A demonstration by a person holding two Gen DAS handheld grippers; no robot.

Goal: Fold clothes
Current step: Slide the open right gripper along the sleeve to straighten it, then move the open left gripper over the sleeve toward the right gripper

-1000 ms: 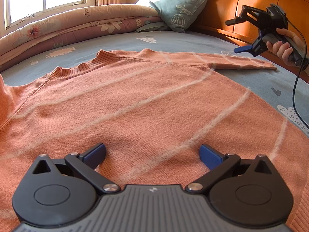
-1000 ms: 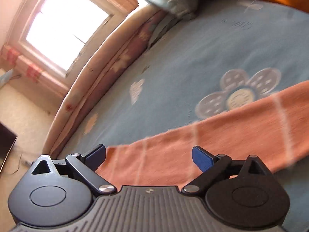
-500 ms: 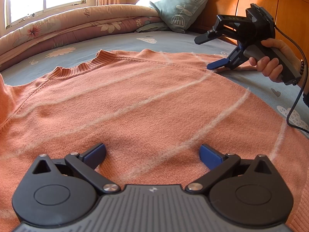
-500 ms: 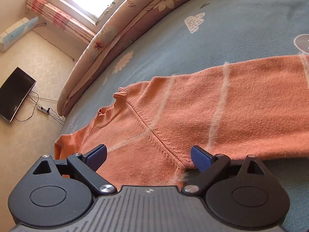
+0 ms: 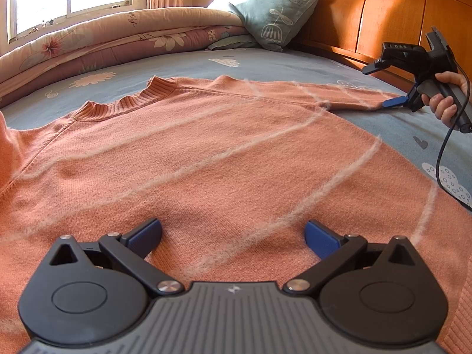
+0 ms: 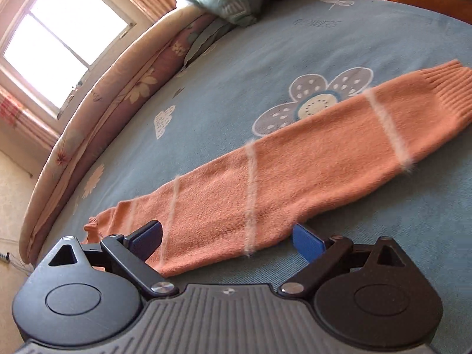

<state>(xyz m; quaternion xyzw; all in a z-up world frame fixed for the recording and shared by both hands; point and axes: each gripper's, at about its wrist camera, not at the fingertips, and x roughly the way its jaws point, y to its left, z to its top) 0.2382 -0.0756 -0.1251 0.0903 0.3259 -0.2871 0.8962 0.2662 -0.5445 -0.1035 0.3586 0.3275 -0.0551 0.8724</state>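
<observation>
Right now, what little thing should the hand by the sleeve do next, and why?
Probably close the right gripper on the sleeve and lift it toward the sweater. The sleeve lies flat and stretched out on the bed, the open fingers sit on either side of it, and the sweater's body looks spread flat, ready for folding.

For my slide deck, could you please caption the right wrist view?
Open right gripper straddling the orange sweater's sleeve on the blue bedsheet.

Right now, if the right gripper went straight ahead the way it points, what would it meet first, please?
Most likely the sweater's sleeve: the open right gripper straddles it and looks along it toward the cuff. How high it is above the cloth is unclear.
</observation>
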